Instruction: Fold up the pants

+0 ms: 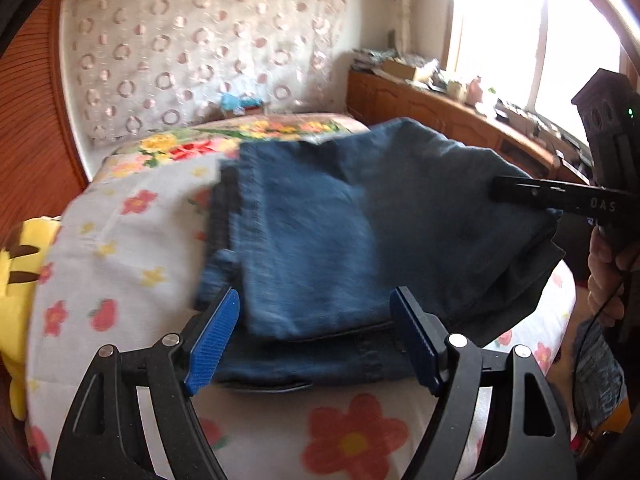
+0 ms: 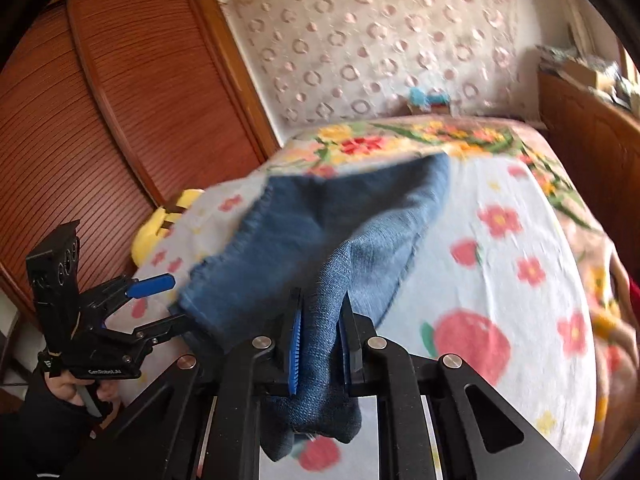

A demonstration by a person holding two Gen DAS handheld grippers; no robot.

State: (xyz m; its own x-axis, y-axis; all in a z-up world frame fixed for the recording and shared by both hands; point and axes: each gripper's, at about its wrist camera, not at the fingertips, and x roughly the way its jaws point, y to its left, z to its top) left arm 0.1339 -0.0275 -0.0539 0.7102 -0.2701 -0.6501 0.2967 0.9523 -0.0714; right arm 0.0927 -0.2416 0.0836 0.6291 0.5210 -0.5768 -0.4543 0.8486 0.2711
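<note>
The blue denim pants (image 1: 340,240) lie folded on the flowered bed cover (image 1: 120,240). My left gripper (image 1: 316,340) is open, its blue pads on either side of the near edge of the folded stack, with no cloth between them. My right gripper (image 2: 320,344) is shut on a bunch of the pants (image 2: 320,240) and holds that part lifted off the bed. It shows in the left wrist view (image 1: 520,194) at the right, over the cloth. The left gripper (image 2: 152,300) shows at the lower left of the right wrist view, jaws apart.
A yellow plush toy (image 1: 16,280) lies at the bed's left edge. A wooden slatted wardrobe (image 2: 100,140) stands to the left. A wooden cabinet (image 1: 440,112) with clutter runs under the window on the right. A patterned curtain (image 1: 200,48) hangs behind the bed.
</note>
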